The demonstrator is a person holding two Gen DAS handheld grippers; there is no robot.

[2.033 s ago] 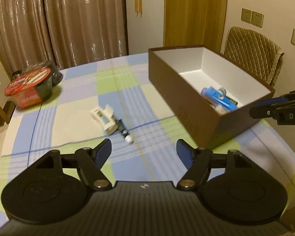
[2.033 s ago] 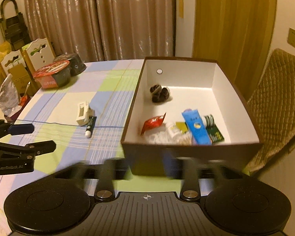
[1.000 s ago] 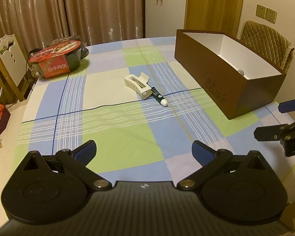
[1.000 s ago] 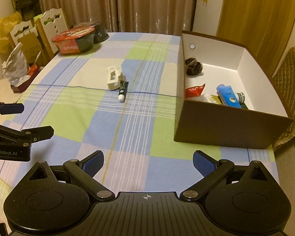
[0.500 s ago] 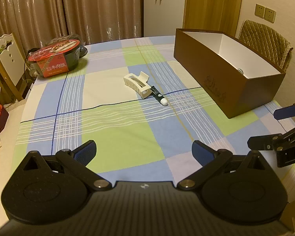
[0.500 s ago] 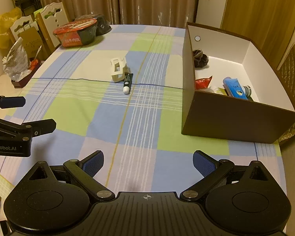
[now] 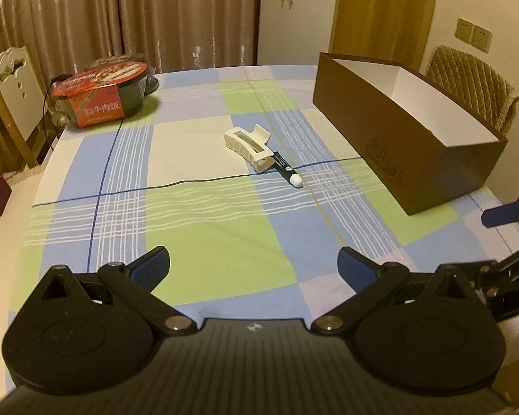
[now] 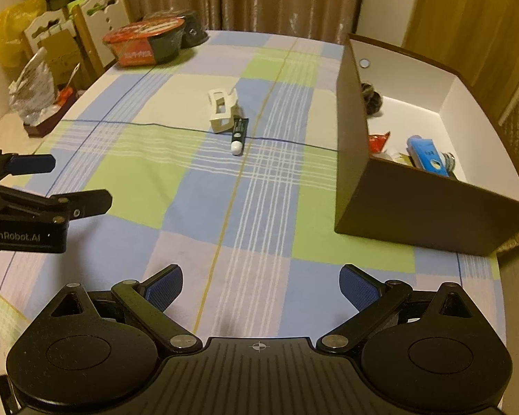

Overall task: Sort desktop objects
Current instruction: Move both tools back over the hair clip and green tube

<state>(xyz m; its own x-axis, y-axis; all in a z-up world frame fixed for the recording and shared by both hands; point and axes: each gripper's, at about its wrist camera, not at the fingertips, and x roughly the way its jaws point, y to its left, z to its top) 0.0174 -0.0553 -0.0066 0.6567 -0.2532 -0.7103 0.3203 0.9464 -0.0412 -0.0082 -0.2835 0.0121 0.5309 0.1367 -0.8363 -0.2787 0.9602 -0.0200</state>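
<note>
A cream hair claw clip (image 7: 248, 145) (image 8: 222, 109) lies mid-table, touching a small dark green tube with a white cap (image 7: 287, 173) (image 8: 239, 132). The brown box (image 7: 403, 138) (image 8: 429, 204) stands to the right; inside it I see a blue tube (image 8: 425, 155), a red packet (image 8: 378, 141) and a dark scrunchie (image 8: 371, 98). My left gripper (image 7: 254, 263) (image 8: 74, 181) is open above the near table edge with nothing in it. My right gripper (image 8: 261, 285) is open too and holds nothing, near the box's front corner.
A red-lidded instant meal bowl (image 7: 102, 95) (image 8: 145, 44) sits at the far left of the checked tablecloth (image 7: 207, 228). Chairs and bags (image 8: 34, 65) stand off the left edge; a quilted chair (image 7: 474, 79) is behind the box.
Both grippers pulled back from the box toward the near table edge and drifted slightly closer to the clip and tube. Jaws stayed open; nothing was picked up.
</note>
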